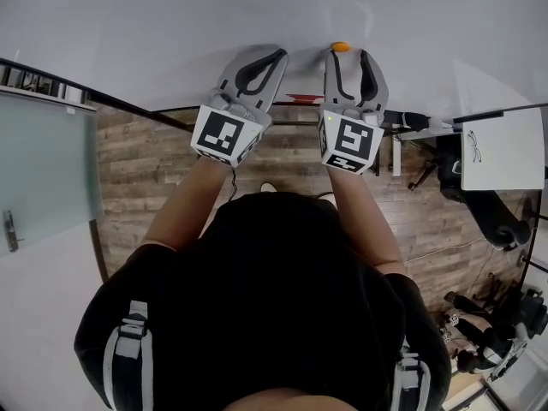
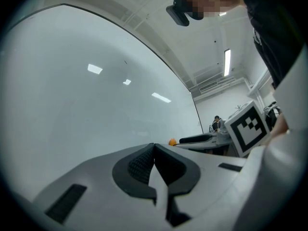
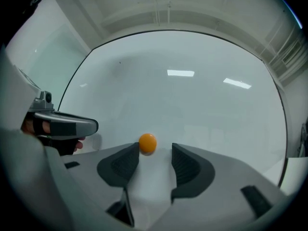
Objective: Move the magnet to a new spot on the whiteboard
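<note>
A small round orange magnet sticks to the whiteboard. My right gripper points at the board with its jaws spread. In the right gripper view the magnet sits just ahead of the right gripper, close by the left pad, with a clear gap to the other pad. My left gripper is beside it on the left, its tips near the board and its jaws together with nothing in them. In the left gripper view its own tips meet, and the magnet shows further along the whiteboard.
Below the board runs a tray with a red item. The floor is wooden planks. A glass door stands at the left, a white table with papers and dark chairs at the right. A person sits far off.
</note>
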{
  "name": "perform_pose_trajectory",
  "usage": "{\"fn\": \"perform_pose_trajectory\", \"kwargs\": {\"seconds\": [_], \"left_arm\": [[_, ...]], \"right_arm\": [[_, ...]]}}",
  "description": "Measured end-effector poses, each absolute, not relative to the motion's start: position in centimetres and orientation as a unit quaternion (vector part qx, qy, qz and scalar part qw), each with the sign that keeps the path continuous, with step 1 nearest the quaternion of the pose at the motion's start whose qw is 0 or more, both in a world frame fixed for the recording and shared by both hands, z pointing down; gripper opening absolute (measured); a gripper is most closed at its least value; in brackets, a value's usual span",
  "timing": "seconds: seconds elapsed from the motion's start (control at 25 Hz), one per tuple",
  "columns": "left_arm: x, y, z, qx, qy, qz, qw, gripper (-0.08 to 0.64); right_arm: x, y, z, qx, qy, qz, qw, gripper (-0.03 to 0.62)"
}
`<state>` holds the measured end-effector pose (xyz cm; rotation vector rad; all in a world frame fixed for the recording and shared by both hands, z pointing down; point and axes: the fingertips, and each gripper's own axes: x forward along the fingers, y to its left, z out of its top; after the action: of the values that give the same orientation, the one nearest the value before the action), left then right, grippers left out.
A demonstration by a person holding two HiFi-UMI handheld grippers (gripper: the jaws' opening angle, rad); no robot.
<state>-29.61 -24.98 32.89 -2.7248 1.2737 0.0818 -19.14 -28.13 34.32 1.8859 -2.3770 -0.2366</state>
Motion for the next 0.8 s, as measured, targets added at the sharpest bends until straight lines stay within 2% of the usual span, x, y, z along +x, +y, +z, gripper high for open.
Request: {"fn": "perform_pose_trajectory", "kwargs": {"seconds": [0.44,0.8], "left_arm": [[-28.8,-22.9,32.1,-0.902,0.425,0.027,0.068,0.005],[-27.8,-21.0,33.1,-0.906,0.419,0.017,0.062,0.003]], "right_arm": [[-19.4,-25.2,33.9,0.541,-0.839,-0.048,0.021,0.204],[-16.9,-22.1,34.6,0.472,-0.881,-0.024,0.013,0.134]]}}
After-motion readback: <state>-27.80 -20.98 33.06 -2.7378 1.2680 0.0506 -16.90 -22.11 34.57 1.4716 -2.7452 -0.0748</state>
